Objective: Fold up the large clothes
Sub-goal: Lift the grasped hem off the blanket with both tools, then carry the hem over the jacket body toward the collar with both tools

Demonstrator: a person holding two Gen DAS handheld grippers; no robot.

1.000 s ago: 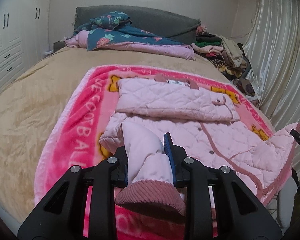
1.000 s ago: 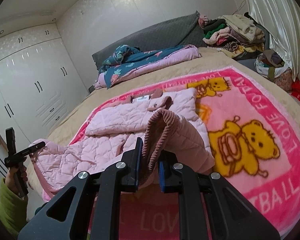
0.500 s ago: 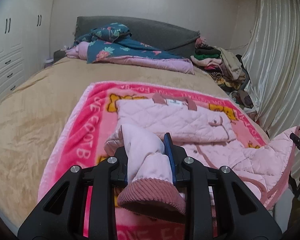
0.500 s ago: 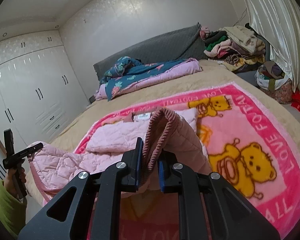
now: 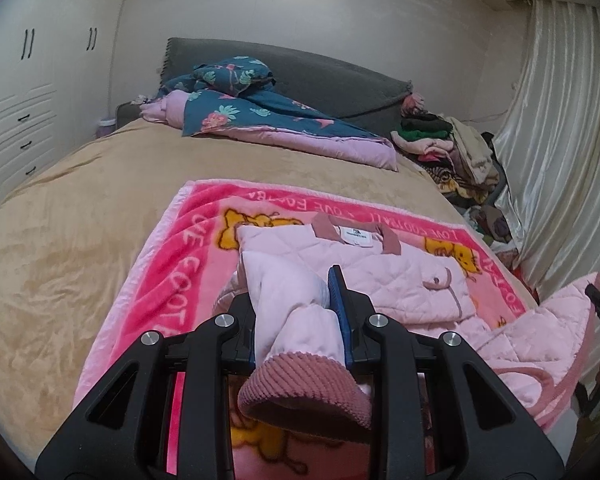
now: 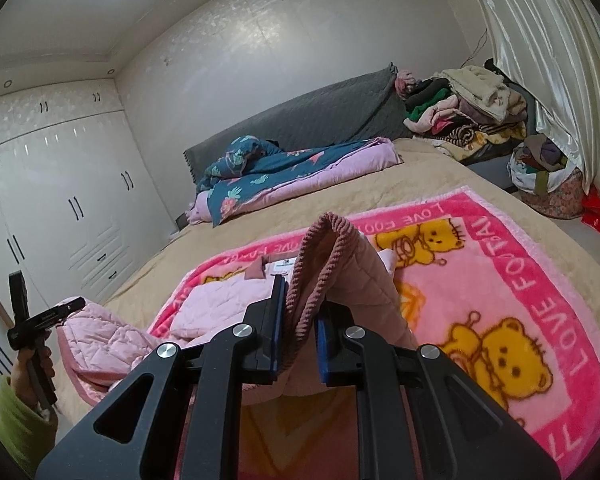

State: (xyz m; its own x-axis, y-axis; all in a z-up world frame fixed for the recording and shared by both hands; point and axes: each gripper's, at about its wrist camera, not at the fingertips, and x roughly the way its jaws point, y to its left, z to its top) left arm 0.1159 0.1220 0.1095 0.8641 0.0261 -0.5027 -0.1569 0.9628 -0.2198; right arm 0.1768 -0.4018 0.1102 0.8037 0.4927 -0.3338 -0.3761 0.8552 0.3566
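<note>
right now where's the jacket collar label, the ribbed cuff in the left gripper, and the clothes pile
collar label (image 5: 359, 235), left wrist view, middle of the white tag
ribbed cuff (image 5: 300, 390), left wrist view, corduroy band below the fingers
clothes pile (image 6: 466, 109), right wrist view, middle of the stack

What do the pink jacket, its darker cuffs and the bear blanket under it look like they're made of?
Pink jacket: probably padded synthetic fabric, matte, judging by the diamond quilting stitches. Cuffs: ribbed, corduroy-like or knit, with raised parallel ridges. Bear blanket: plush fleece, going by its fuzzy pile, soft sheen and printed bears. Exact fibres cannot be told.
</note>
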